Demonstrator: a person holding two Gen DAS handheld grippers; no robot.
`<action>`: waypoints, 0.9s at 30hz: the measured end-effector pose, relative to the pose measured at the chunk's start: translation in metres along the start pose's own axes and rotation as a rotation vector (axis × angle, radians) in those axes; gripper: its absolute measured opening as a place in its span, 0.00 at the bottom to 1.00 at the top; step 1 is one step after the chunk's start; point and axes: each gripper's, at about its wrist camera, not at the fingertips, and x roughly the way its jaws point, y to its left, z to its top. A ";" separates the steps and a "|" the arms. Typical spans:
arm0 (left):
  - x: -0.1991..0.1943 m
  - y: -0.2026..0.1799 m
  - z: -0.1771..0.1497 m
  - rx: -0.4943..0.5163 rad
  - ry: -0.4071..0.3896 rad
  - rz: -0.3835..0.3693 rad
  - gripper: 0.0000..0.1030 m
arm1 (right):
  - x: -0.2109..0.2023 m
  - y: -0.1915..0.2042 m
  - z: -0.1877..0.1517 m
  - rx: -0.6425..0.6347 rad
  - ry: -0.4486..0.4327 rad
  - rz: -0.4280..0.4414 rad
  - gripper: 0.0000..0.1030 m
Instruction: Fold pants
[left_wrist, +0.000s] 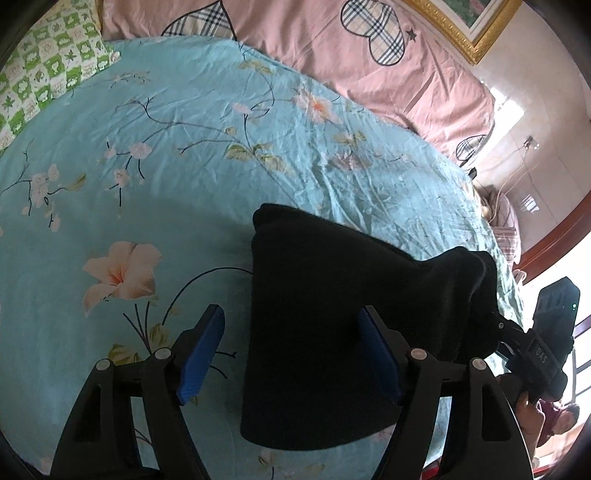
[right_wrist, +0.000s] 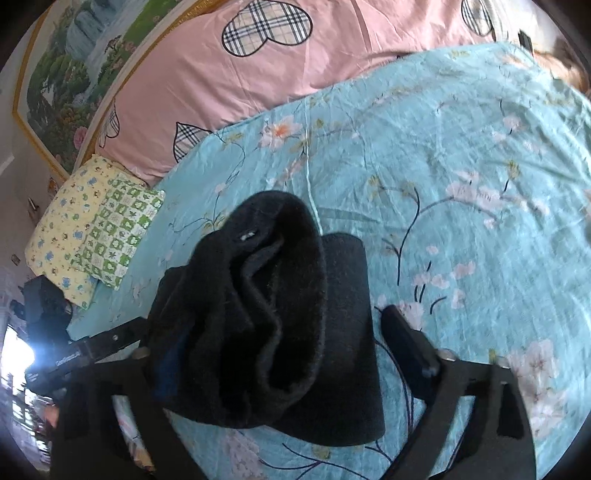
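Note:
The black pants (left_wrist: 314, 325) lie folded into a thick bundle on the turquoise flowered sheet (left_wrist: 166, 155). My left gripper (left_wrist: 291, 354) is open, and its blue pads (left_wrist: 201, 354) straddle the near end of the bundle; the cloth lies against the right pad only. In the right wrist view the pants (right_wrist: 266, 306) show a rumpled, fleecy upper layer heaped over a flat lower fold. My right gripper (right_wrist: 288, 354) is open around them. Its left finger is mostly buried under the cloth and its right finger (right_wrist: 406, 339) stands just clear of the fold's edge.
A pink quilt with plaid hearts (left_wrist: 332, 55) lies along the far side of the bed. A green checked pillow (right_wrist: 118, 229) and a yellow one (right_wrist: 62, 236) sit at one end. A gold-framed picture (left_wrist: 480, 37) hangs on the wall. The right gripper's housing (left_wrist: 550, 332) shows beyond the bundle.

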 end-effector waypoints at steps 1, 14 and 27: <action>0.003 0.001 0.001 -0.001 0.006 -0.005 0.73 | 0.001 -0.006 -0.002 0.024 0.005 0.017 0.80; 0.040 0.000 -0.001 -0.016 0.070 -0.047 0.50 | -0.002 -0.039 -0.020 0.101 0.026 0.150 0.56; -0.005 -0.012 0.005 -0.005 -0.023 -0.059 0.31 | -0.013 -0.021 -0.014 0.080 -0.009 0.201 0.39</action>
